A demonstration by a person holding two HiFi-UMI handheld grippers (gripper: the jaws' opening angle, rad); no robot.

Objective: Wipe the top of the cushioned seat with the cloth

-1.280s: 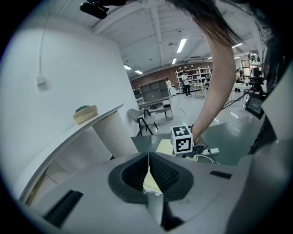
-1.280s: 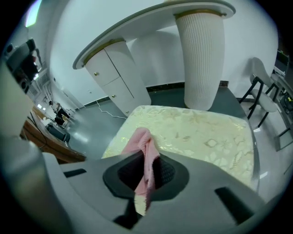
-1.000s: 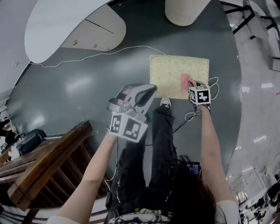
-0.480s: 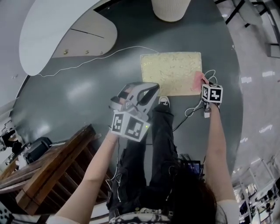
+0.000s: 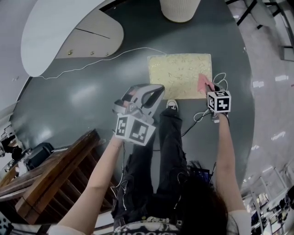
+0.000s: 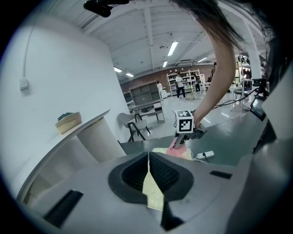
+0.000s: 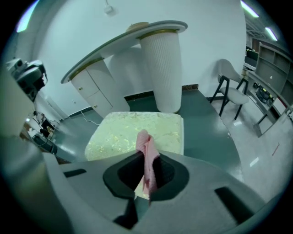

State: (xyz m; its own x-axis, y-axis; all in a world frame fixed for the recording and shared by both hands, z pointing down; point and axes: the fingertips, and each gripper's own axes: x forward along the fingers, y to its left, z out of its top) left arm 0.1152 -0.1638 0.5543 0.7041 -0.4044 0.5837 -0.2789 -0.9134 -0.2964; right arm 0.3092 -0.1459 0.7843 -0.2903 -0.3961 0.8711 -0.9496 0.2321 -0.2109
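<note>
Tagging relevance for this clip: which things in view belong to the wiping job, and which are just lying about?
Job: pale yellow square cushioned seat; pink cloth, clamped in the right gripper.
Lying about: white ribbed pedestal; thin white floor cable; brown slatted wooden structure.

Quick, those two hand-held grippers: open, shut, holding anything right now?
Left hand-held gripper: closed, holding nothing.
Right hand-held gripper: closed on the pink cloth.

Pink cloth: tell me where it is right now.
In the head view the pink cloth is at the right, clamped in the right tool, at the right near corner of the cushioned seat.
</note>
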